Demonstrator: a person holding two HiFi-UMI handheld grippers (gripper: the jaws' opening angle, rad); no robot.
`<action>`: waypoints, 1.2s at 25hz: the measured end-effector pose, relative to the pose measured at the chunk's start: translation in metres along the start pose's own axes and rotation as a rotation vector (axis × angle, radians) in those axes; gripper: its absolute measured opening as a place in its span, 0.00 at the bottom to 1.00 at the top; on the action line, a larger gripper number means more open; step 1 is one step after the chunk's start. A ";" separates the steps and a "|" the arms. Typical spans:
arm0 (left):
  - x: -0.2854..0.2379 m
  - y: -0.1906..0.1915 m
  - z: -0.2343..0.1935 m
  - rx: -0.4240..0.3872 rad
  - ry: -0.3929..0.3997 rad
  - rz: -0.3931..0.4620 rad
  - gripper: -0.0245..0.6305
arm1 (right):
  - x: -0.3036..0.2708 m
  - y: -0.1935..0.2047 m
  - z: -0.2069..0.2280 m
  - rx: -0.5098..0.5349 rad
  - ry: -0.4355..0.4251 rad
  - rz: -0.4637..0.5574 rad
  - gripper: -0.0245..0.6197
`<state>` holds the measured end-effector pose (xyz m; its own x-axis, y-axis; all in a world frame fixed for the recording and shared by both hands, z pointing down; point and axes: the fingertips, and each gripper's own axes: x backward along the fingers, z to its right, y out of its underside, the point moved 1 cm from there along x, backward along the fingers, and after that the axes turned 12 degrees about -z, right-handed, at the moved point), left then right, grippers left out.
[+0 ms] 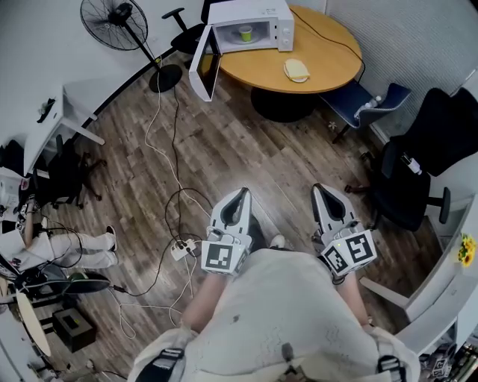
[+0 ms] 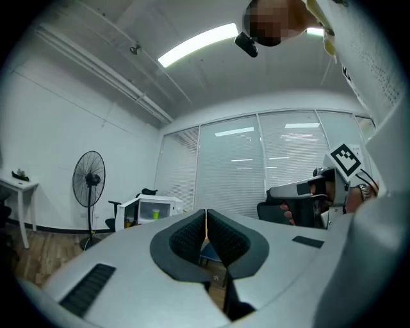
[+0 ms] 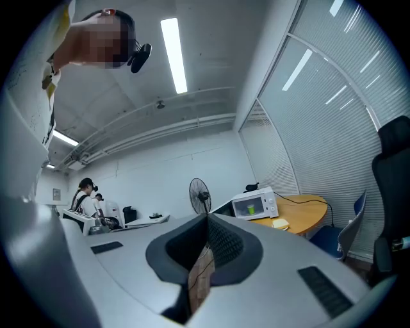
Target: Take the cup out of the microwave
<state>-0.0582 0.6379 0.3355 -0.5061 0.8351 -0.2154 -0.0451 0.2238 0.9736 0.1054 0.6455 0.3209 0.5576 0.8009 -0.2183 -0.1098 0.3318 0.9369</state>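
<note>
Microwave (image 1: 254,22): one. Cup (image 1: 245,33): one, green. Round bench (image 1: 332,45): one. Yellow object (image 1: 296,70) on bench: one. Standing fan (image 1: 119,22): one. Grippers: two, left gripper (image 1: 240,195) and right gripper (image 1: 323,191). Chairs near bench: three, blue chair (image 1: 362,101), black chair at right (image 1: 429,149), black chair by fan (image 1: 181,33). Power strip (image 1: 181,250): one.

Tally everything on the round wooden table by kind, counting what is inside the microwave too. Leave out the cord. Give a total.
Microwave, door open: 1
Green cup, inside the microwave: 1
Pale yellow flat item, lying beside the microwave: 1
Total: 3
</note>
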 end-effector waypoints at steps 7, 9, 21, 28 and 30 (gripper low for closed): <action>-0.021 -0.007 -0.018 -0.002 -0.003 0.010 0.24 | -0.019 -0.001 0.015 -0.047 0.032 0.007 0.05; -0.026 -0.008 -0.027 -0.002 -0.004 0.009 0.25 | -0.029 -0.003 0.018 -0.047 0.039 0.004 0.05; -0.095 -0.030 -0.084 -0.013 0.013 0.013 0.34 | -0.107 -0.028 0.039 -0.027 0.053 -0.042 0.05; -0.130 -0.044 -0.124 0.010 0.036 0.033 0.34 | -0.160 -0.040 0.042 -0.011 0.058 -0.066 0.05; -0.138 -0.046 -0.135 0.006 0.042 0.038 0.34 | -0.173 -0.042 0.044 -0.012 0.066 -0.072 0.05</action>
<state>-0.1025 0.4442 0.3303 -0.5433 0.8212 -0.1745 -0.0199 0.1951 0.9806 0.0501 0.4709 0.3318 0.5093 0.8057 -0.3024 -0.0814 0.3949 0.9151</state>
